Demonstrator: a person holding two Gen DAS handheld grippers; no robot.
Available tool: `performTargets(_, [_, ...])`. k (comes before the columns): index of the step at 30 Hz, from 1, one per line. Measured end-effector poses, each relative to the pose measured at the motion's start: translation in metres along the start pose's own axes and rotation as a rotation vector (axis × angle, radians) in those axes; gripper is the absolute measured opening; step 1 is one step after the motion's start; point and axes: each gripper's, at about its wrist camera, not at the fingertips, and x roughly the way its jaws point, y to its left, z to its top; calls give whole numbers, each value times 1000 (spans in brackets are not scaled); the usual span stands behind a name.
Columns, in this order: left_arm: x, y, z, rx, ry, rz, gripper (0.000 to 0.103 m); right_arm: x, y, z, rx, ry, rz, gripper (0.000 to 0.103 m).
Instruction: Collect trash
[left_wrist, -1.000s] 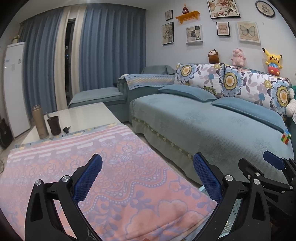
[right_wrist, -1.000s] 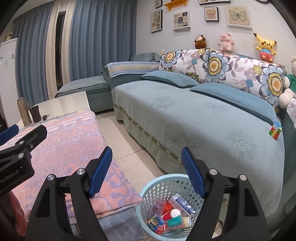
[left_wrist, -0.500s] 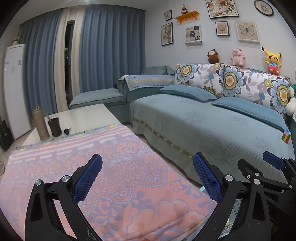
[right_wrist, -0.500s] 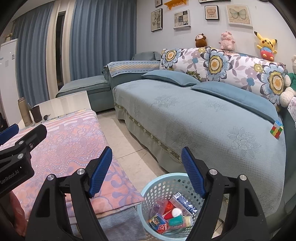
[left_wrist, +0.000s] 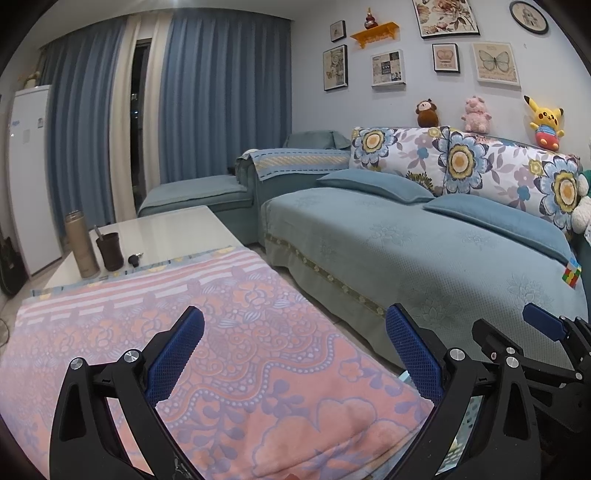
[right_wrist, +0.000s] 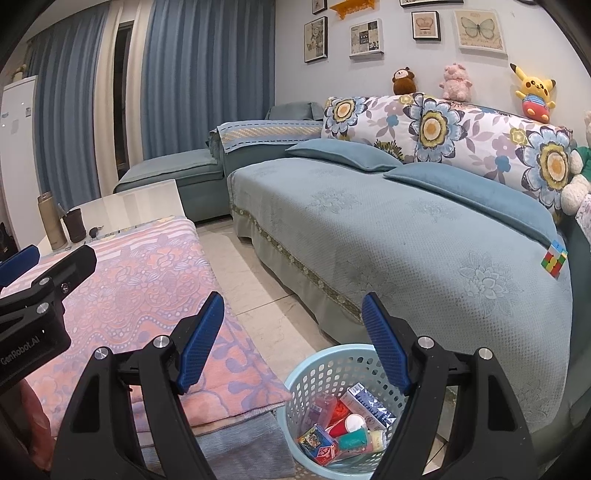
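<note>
At lower right of the right wrist view — light blue basket (right_wrist: 314, 373) held trash (right_wrist: 347, 424). Right gripper (right_wrist: 293, 321) and left gripper (left_wrist: 295, 332) — both stood agape, empty.

"GenRobot.AI" on left tool (right_wrist: 16, 266)

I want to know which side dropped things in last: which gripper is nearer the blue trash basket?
Right. The right gripper hangs open just above the trash basket on the floor. The left gripper, also open, hangs over the pink blanket, off to the side.
</note>
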Motion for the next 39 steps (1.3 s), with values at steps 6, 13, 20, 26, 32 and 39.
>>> performTargets(6, [0,-1,1,0,-1,3,95,0,1,-1,4,5,6,73])
performTargets(13, [0,1,2,-4,6,13,95,2,1,-1,7,7,9,73])
performTargets(20, [-2,-3,1,12,2,24,95,2,2,-1,7,7,9,73])
performTargets(26, [-4,-3,3,6,-2,15,95,1,1,0,9,7,8,73])
performTargets(32, [0,-2,2,7,21,20,95,2,1,0,11,9,11,75])
performTargets(39, [2,-1,3,-7,36,24,95,4,2,-2,17,13,16,75])
